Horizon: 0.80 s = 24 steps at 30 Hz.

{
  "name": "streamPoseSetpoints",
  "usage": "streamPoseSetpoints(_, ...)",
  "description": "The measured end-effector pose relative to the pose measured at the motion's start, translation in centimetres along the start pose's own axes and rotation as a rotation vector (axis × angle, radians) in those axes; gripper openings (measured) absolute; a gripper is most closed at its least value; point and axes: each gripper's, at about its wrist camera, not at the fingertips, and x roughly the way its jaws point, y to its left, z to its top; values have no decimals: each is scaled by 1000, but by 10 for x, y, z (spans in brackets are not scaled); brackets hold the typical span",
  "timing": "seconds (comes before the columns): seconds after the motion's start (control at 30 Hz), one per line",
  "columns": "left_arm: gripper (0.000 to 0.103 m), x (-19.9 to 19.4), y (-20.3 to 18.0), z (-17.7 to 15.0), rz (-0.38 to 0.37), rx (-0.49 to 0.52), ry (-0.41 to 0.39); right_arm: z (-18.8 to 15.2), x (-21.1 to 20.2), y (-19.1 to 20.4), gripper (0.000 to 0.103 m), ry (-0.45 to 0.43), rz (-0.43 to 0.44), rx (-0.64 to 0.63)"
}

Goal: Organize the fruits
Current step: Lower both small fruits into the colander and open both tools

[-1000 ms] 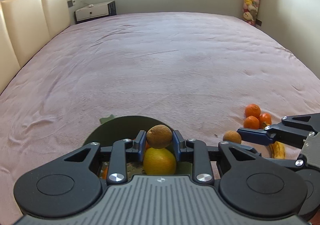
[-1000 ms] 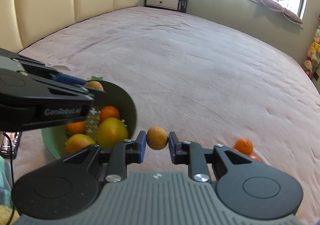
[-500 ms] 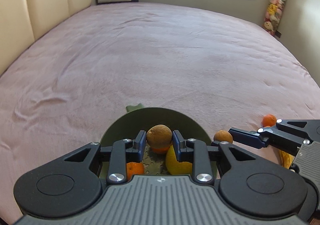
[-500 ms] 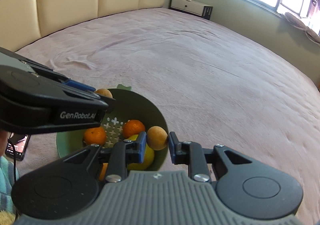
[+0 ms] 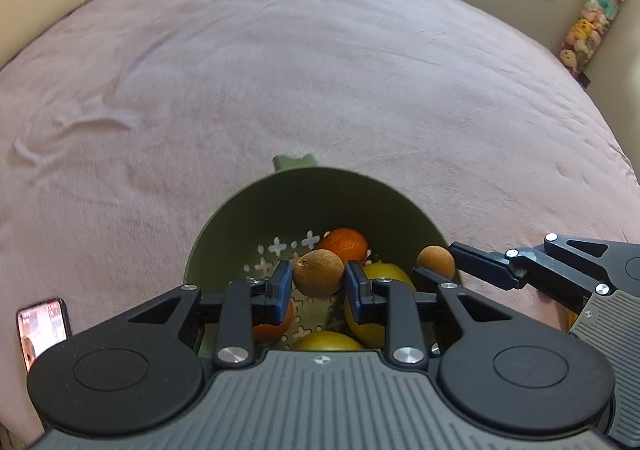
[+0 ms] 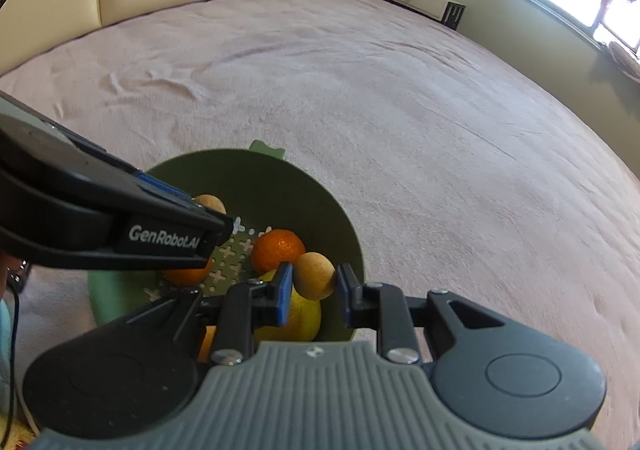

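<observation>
Left wrist view shows my left gripper (image 5: 319,279) clamped on a brown fruit (image 5: 318,273) over the green colander (image 5: 304,190), lower centre, right gripper (image 6: 313,284) likewise gripping its tan fruit (image 6: 315,275), poised for dropping.

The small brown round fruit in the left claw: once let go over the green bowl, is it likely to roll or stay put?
The brown fruit looks nearly round and firm between the left claw pads, so it would probably roll. The green bowl has high walls and already holds an orange and other fruit, which should likely stop it. Its dull skin suggests it is not slippery.
</observation>
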Motion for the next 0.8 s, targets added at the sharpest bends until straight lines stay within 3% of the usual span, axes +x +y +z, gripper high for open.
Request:
streamPoseSetpoints(0.4,32,31,7,-6,-30,-77,95,1,36,2,20,51,22,-41)
streamPoseSetpoints(0.8,32,41,20,-3,-24,-170,106,8,46,3,20,38,37,-84)
